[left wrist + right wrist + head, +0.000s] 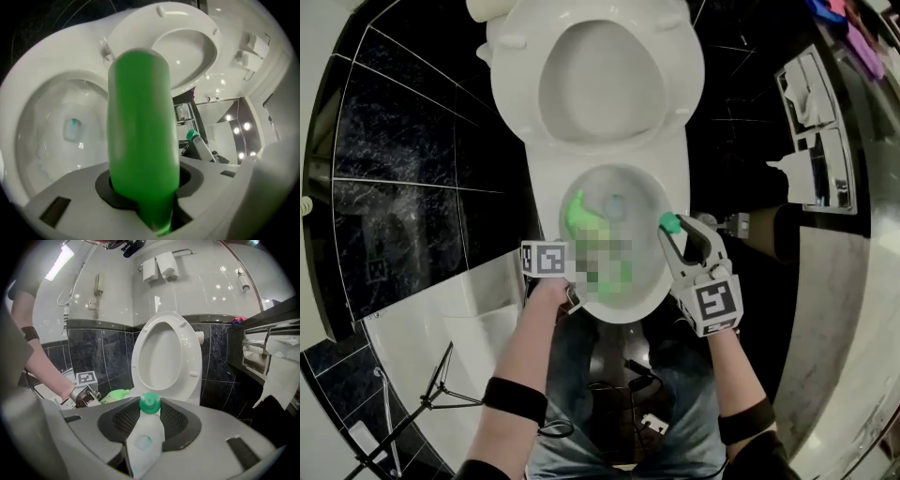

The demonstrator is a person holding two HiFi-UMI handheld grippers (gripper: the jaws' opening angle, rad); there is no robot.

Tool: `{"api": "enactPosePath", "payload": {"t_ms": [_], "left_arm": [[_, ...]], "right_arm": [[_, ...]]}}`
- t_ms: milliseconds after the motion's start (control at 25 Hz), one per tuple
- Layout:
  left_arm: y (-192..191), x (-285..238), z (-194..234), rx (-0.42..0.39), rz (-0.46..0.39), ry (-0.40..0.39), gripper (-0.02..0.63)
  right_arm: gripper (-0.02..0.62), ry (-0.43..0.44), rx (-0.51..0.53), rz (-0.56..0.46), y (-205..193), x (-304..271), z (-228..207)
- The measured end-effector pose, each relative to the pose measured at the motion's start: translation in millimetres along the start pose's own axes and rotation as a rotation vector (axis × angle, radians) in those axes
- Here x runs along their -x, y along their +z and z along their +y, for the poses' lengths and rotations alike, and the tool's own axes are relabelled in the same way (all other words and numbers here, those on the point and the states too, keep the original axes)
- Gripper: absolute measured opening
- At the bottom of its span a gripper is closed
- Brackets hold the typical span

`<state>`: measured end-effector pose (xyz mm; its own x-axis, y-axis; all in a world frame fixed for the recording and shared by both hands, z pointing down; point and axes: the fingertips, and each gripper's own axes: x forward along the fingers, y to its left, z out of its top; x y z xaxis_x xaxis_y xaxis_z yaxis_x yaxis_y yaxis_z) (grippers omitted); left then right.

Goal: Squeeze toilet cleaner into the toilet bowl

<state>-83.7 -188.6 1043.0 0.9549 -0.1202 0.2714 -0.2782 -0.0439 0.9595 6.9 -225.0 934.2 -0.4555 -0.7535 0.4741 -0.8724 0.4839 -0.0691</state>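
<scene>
Over the open toilet bowl point(662, 274), the green toilet cleaner bottle point(143, 136) sits in the left gripper point(570, 281), whose jaws stand partway closed with their pads pressing the bottle's body from both sides. The bottle is probably light, springy plastic with smooth, slippery walls that give under pressure, so mid-body looks like the place to hold and squeeze. The right gripper point(682, 242), just beside the rim, is clamped partway on a small white bottle with a green cap point(143, 442).

right claw point(150, 417) clamps white green-capped bottle point(146, 439); toilet point(166, 357) lid up behind; green bottle point(115, 395) left.
</scene>
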Motion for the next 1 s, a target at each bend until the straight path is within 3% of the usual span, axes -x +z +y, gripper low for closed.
{"api": "enactPosePath", "payload": {"t_ms": [160, 320, 600, 840, 1000], "left_arm": [[4, -11, -5, -0.134, 0.038, 0.056, 0.181], [4, -23, -27, -0.267, 0.039, 0.026, 0.181], [5, -23, -65, -0.406, -0.036, 0.032, 0.176], [1, -5, -111, -0.641, -0.094, 0.152, 0.176], [0, 15, -145, -0.707, -0.167, 0.224, 0.178]], "right_arm": [[0.152, -0.018, -0.017, -0.003, -4, 10, -9], [0.152, -0.026, -0.034, -0.007, -6, 19, -16], [0.152, -0.019, -0.051, -0.023, 6, 35, -19], [0.153, 0.022, -0.065, -0.046, 39, 61, -13], [0.153, 0.047, -0.058, -0.06, 70, 85, -8]]}}
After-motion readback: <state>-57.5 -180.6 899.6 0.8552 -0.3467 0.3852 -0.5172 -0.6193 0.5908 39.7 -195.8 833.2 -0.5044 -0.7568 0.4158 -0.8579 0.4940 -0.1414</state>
